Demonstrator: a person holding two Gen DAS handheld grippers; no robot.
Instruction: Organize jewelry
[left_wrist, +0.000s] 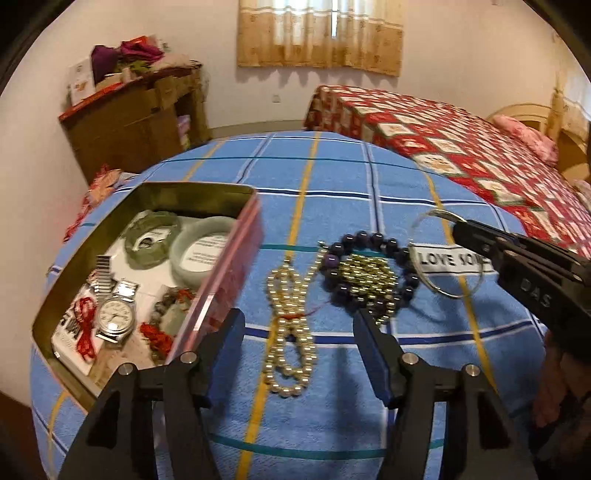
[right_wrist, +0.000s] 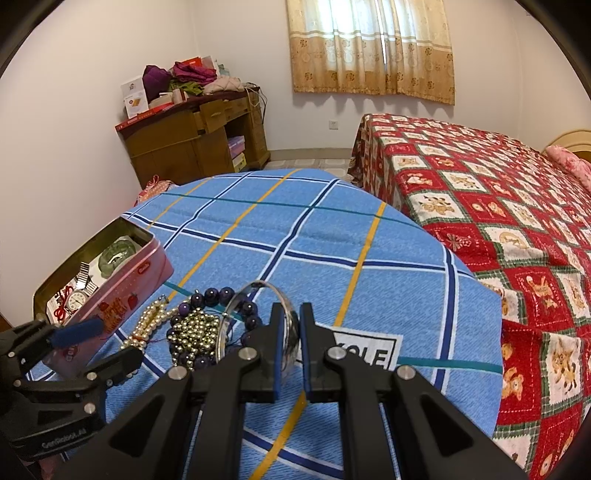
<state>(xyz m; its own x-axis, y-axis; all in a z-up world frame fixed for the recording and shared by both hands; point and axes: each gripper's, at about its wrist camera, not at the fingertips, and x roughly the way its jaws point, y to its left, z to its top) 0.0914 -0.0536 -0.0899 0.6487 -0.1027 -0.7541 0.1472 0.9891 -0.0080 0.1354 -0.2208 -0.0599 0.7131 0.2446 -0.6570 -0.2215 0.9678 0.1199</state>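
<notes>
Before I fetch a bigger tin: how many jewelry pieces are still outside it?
4: pearl strand on the cloth, dark bead bracelet around gold beads, silver bangle in the right gripper.

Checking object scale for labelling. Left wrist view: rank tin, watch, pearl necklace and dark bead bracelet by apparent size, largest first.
1. tin
2. pearl necklace
3. dark bead bracelet, close to the necklace in extent, so that order is unsure
4. watch, counting the face alone

Fisheye stretch also skews this.
</notes>
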